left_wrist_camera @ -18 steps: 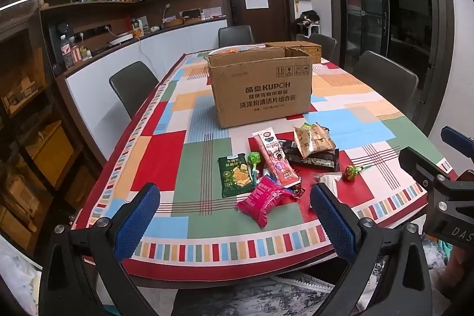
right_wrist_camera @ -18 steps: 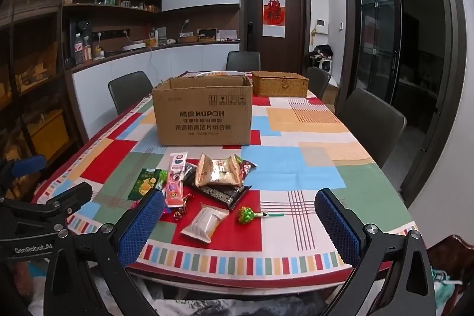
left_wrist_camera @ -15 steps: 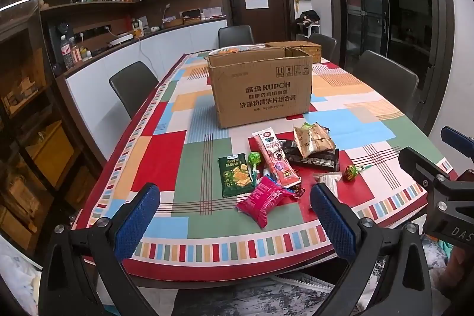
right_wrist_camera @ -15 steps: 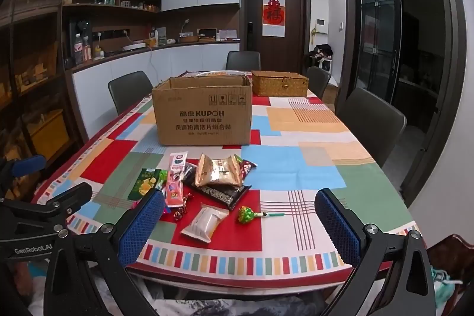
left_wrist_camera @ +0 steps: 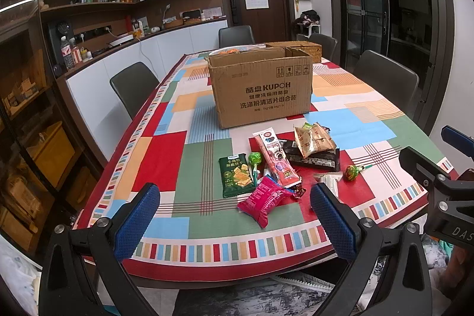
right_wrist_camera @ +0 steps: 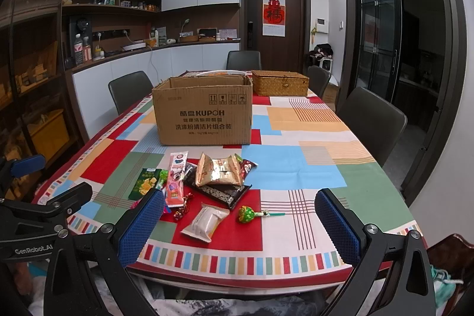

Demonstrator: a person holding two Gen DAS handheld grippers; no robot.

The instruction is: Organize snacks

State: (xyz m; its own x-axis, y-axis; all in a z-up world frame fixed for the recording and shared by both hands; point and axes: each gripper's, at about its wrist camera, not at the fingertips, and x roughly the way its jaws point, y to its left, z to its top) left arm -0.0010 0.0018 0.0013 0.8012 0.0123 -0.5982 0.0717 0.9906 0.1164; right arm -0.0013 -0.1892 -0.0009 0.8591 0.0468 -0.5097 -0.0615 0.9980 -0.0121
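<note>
two grippers: both held off the near edge of the table [left_wrist_camera: 166,227], side by side, neither touching a snack
left gripper [left_wrist_camera: 235,216]: jaws spread wide, nothing between the blue pads, hanging over the table's near border
right gripper [right_wrist_camera: 238,222]: jaws just as wide apart, nothing held, also short of the pile
pink packet [left_wrist_camera: 263,199]: nearest snack to the left gripper, at its 12 o'clock, just beyond the gap between the fingers
green cracker packet [left_wrist_camera: 235,173]: at about 11 o'clock from the pink packet, flat on a green patch of cloth
long pink stick pack [left_wrist_camera: 277,159]: runs from the pile toward the box, at 12 o'clock from the pink packet
white sachet [right_wrist_camera: 206,221]: at 12 o'clock of the right gripper, close in front, slightly left of centre
green lollipop [right_wrist_camera: 247,213]: just right of the white sachet, stick pointing to 3 o'clock
gold bag [right_wrist_camera: 219,169]: lying on top of a dark flat packet [right_wrist_camera: 225,193], further off at 12 o'clock
cardboard box [right_wrist_camera: 204,111]: open-topped, well beyond the pile at 12 o'clock from both grippers
wicker basket [right_wrist_camera: 280,83]: behind the box, at its 1 o'clock
</note>
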